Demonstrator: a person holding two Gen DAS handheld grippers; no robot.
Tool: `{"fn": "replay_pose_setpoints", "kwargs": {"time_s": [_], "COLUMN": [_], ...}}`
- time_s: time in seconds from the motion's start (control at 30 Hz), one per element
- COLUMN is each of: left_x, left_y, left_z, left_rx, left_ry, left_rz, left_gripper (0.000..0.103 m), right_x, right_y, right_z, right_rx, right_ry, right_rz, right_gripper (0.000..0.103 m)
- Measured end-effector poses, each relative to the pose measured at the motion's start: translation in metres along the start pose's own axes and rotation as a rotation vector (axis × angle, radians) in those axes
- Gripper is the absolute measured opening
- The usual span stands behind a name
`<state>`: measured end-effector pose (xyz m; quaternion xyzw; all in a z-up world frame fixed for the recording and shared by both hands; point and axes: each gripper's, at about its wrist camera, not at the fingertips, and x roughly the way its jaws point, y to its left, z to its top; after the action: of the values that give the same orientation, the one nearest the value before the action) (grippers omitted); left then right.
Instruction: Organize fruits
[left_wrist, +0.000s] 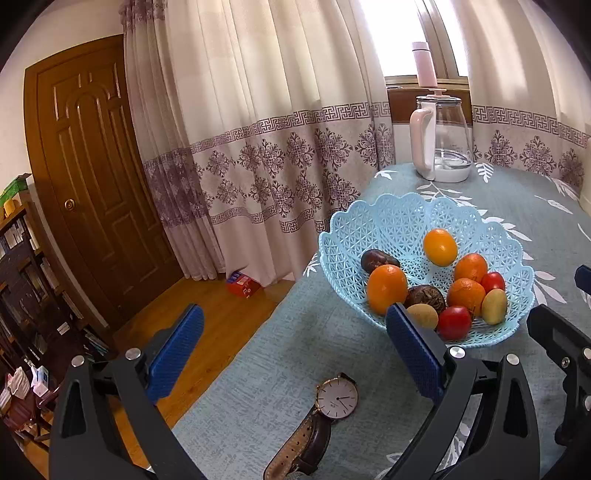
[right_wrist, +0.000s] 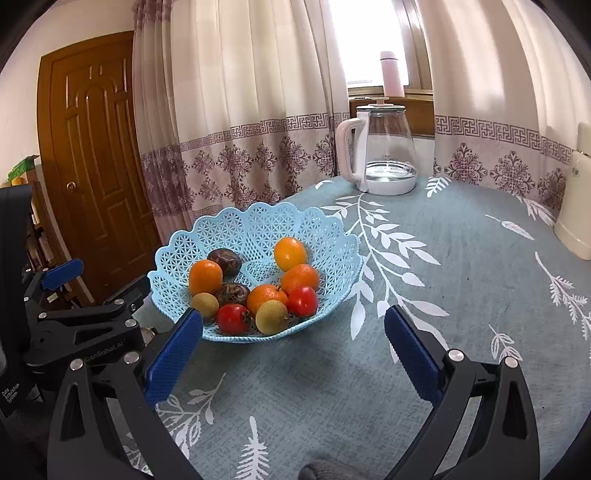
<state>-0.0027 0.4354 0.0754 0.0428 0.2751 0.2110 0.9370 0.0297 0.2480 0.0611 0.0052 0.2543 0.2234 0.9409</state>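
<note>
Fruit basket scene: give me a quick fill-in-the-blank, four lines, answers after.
1. All the fruit lies in a light ____ lattice basket.
2. The basket holds two red fruits and ____ dark brown ones.
3. On the cloth near the left gripper lies a ____ with a brown strap.
4. Both the left gripper and the right gripper have jaws that are ____ and hold nothing.

Answers: blue; two; watch; open
</note>
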Motion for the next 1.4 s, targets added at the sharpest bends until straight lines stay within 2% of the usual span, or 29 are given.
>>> {"fn": "replay_pose_setpoints", "kwargs": {"time_s": [0.73,1.2,1.4], "left_x": [-0.001,-0.0012,-0.0013], "left_y": [-0.0044,-0.0039,-0.004], "left_z": [0.0003,0.0006,0.0006], "left_rx": [-0.001,0.0,0.0], "left_ry": [-0.001,-0.003,-0.002], "left_rz": [-0.008,-0.008,-0.008], "left_gripper": [0.1,0.1,0.1], "right_x": [0.0048,-0.0007,0.0052], "right_y": [0.0012,0.0024,-0.0006], "right_z": [-0.0012,-0.0026,-0.0028], "right_rx": [-0.001,-0.005,0.012], "right_ry": [0.034,0.009,0.048], "right_rz": [0.044,0.049,0.046], "right_gripper": [0.098,0.098,0.098]}}
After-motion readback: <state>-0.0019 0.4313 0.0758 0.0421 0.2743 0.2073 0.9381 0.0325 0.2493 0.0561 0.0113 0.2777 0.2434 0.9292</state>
